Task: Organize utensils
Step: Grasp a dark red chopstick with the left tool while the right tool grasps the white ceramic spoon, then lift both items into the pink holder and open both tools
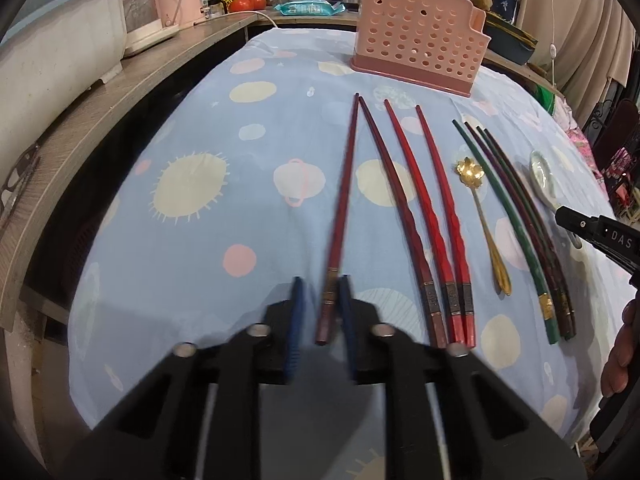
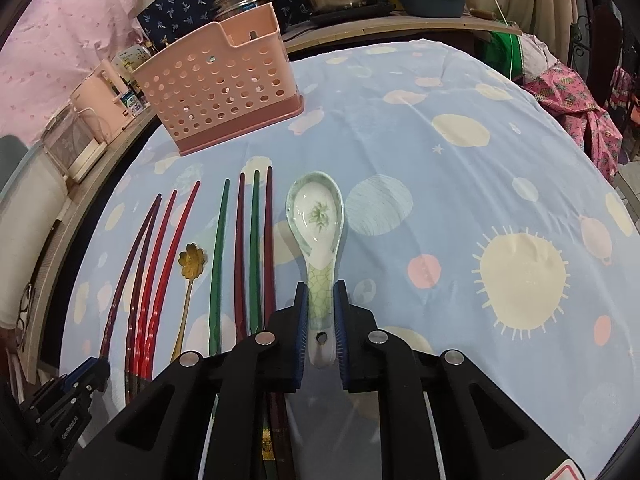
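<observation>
1. Your left claw (image 1: 322, 284) sits lowest in its own view, its blue pads (image 1: 346, 312) closed in on the butt end of a dark red chopstick (image 1: 340, 208); the picture is blurred there, but the right pad touches the stick and the left pad stands just off it.
2. That chopstick lies on the blue patterned cloth (image 1: 200, 240) over the bench, its tip pointing toward the pink utensil holder (image 1: 416, 44) at the far edge.
3. Just right of it lie three more red chopsticks (image 1: 420, 200), then a gold flower spoon (image 1: 480, 208), then a bundle of green and dark chopsticks (image 1: 516, 216).
4. Your right claw (image 2: 321, 300) is pinching the handle of the ceramic soup spoon (image 2: 317, 216), a pad pressed on each side, bowl facing up and away from you.
5. The spoon rests on the cloth just right of the green and dark chopsticks, well short of the holder.
</observation>
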### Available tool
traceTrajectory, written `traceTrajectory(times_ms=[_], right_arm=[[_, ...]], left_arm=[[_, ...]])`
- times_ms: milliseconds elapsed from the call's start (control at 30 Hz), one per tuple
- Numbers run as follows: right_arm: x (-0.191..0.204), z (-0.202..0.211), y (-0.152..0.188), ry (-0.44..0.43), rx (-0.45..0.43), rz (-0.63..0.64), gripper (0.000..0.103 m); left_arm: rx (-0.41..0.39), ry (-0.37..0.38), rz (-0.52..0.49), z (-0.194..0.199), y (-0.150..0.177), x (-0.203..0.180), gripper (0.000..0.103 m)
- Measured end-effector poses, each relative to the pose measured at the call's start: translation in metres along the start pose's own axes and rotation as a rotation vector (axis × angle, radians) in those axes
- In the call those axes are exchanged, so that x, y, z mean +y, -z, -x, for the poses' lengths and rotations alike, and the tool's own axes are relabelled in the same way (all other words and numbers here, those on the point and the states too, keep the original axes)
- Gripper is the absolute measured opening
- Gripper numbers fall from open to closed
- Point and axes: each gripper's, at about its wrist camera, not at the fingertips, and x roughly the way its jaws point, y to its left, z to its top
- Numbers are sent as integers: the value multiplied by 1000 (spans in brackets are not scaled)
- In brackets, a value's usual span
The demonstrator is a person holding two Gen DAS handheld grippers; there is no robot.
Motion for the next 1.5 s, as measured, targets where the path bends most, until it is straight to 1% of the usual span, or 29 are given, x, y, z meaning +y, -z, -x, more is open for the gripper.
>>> traceTrajectory(times_ms=[67, 233, 433, 600, 667, 800, 933, 1000, 1233, 1333, 1400, 1500], right_arm=[[0, 6, 0, 3, -13, 3, 12], [-1, 24, -2, 6, -47, 2, 12], [-1, 42, -10, 15, -83, 14, 11], [2, 55, -22, 20, -110, 34, 7], [2, 58, -30, 11, -118, 41, 7], [5, 62, -46, 34, -148, 74, 7], [7, 64, -65, 9, -166, 72, 7], [9, 65, -78, 1, -182, 73, 7], [19, 62, -137, -31, -241, 89, 7], [25, 57, -166, -55, -262, 91, 7], [31, 54, -186, -64, -288, 97, 7], [41, 46, -213, -68, -316, 109, 7]], left_arm=[[12, 29, 19, 1, -1, 4, 9], [10, 63, 53, 10, -2, 10, 7], [-47, 65, 60, 34, -17, 16, 7], [-121, 74, 71, 57, -46, 22, 7], [-161, 74, 74, 67, -63, 24, 7], [-238, 70, 66, 86, -99, 25, 7], [-298, 88, 60, 103, -135, 26, 7], [-344, 89, 50, 114, -159, 24, 7], [-495, 89, 22, 150, -235, 10, 7], [-567, 88, 10, 167, -264, 1, 7], [-629, 92, 7, 178, -283, -6, 7], [-687, 109, 7, 183, -309, -17, 7]])
